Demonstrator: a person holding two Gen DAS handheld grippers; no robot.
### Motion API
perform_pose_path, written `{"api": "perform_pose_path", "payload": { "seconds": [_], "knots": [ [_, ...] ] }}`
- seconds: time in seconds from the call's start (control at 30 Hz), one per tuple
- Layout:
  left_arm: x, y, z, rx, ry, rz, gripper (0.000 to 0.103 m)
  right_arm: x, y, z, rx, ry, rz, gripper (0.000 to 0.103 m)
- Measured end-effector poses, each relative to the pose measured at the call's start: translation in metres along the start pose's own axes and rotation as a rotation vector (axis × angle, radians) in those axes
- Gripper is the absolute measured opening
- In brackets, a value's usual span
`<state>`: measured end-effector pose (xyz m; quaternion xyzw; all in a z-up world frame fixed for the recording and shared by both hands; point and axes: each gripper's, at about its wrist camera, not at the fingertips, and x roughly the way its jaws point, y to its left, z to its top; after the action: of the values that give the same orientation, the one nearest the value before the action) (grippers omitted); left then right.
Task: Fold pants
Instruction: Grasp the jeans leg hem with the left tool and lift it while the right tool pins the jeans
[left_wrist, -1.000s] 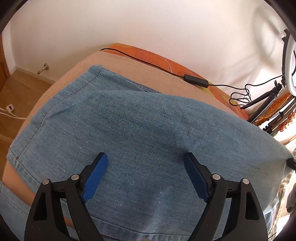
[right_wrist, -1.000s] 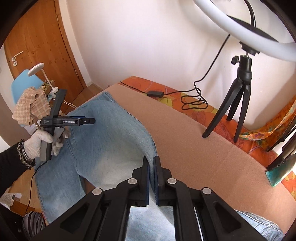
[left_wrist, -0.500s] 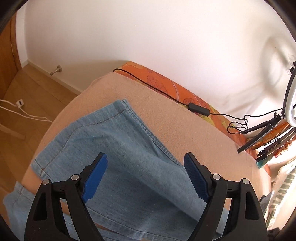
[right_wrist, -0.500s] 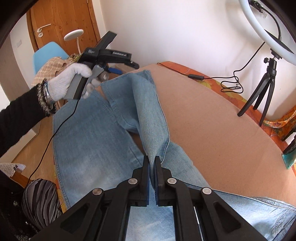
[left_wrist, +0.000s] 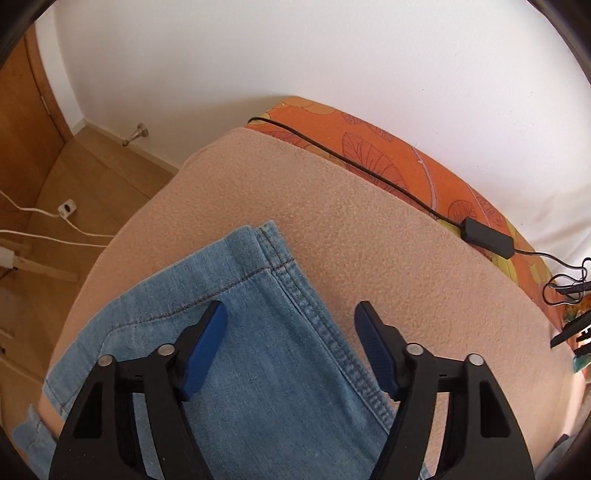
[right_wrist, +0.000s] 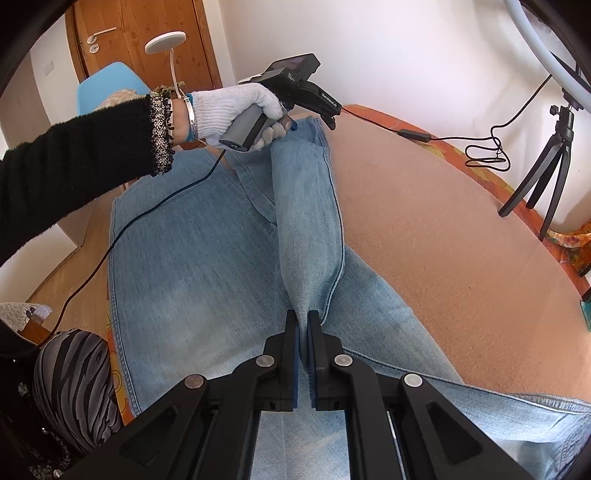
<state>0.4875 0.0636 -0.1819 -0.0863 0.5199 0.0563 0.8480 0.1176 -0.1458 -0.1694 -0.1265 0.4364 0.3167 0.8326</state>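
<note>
On a bed spread with a tan blanket (left_wrist: 369, 229), seen through the left wrist camera, the left gripper (left_wrist: 290, 347) hangs over the hem end of a pair of light blue jeans (left_wrist: 266, 369). Its blue-padded fingers (left_wrist: 205, 347) are closing; the leg's stitched side seam runs between them, but neither pad presses on the cloth. Beyond the hem, bare blanket reaches to a strip of orange leaf-print cover (left_wrist: 369, 136) along the white wall, where a black cable (left_wrist: 351, 160) leads to a small black box (left_wrist: 487, 236). White cords (left_wrist: 55, 218) trail over the wooden floor at left.

From the right wrist camera, the right gripper (right_wrist: 302, 325) is clamped on a raised fold of the jeans (right_wrist: 192, 258), its two pads pinching the denim between them. The pinched leg runs as a ridge away toward the far end of the bed, over the other leg lying flat. There a white-gloved hand (right_wrist: 232, 110), in a black sleeve (right_wrist: 74, 155), holds the left gripper (right_wrist: 325, 110) above the hem; its cord (right_wrist: 122, 236) crosses the flat leg. A black tripod (right_wrist: 546, 162) stands on the bed's far right under a ring light (right_wrist: 535, 40), with a coiled cable (right_wrist: 487, 151) beside it. A blue chair (right_wrist: 107, 88), a white lamp (right_wrist: 166, 40) and a wooden door (right_wrist: 147, 44) fill the background.
</note>
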Motion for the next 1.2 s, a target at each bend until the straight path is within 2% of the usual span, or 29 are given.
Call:
{"api": "perform_pose_path", "payload": {
  "seconds": [0.07,0.13,0.17,0.27,0.57,0.73,0.9,1.03,1.2],
  "knots": [
    [0.000,0.002,-0.003,0.024,-0.044,0.011,0.045,-0.001,-0.002,0.002,0.013,-0.009,0.005,0.001],
    [-0.001,0.009,-0.004,0.024,-0.076,0.002,0.026,-0.002,-0.004,0.003,0.018,-0.017,0.004,0.001],
    [-0.001,0.015,-0.004,0.016,-0.082,-0.023,0.013,-0.002,-0.005,0.003,0.019,-0.020,-0.002,0.001],
    [-0.002,0.034,-0.002,-0.056,-0.080,-0.113,0.006,-0.001,-0.009,0.004,0.032,-0.023,-0.024,0.001],
    [-0.046,0.076,-0.003,-0.169,-0.200,-0.247,0.002,-0.007,-0.027,0.013,0.074,-0.046,-0.126,0.001],
    [-0.095,0.099,-0.011,-0.170,-0.282,-0.294,0.001,-0.020,-0.031,0.026,0.081,-0.097,-0.204,0.001],
    [-0.151,0.134,-0.024,-0.201,-0.375,-0.335,0.001,-0.057,-0.022,0.040,0.063,-0.176,-0.277,0.000],
    [-0.188,0.154,-0.055,-0.200,-0.418,-0.357,0.001,-0.089,0.000,0.038,0.030,-0.209,-0.300,0.000],
    [-0.206,0.187,-0.112,-0.246,-0.433,-0.393,0.001,-0.102,0.043,0.008,-0.016,-0.183,-0.295,0.001]
  ]
}}
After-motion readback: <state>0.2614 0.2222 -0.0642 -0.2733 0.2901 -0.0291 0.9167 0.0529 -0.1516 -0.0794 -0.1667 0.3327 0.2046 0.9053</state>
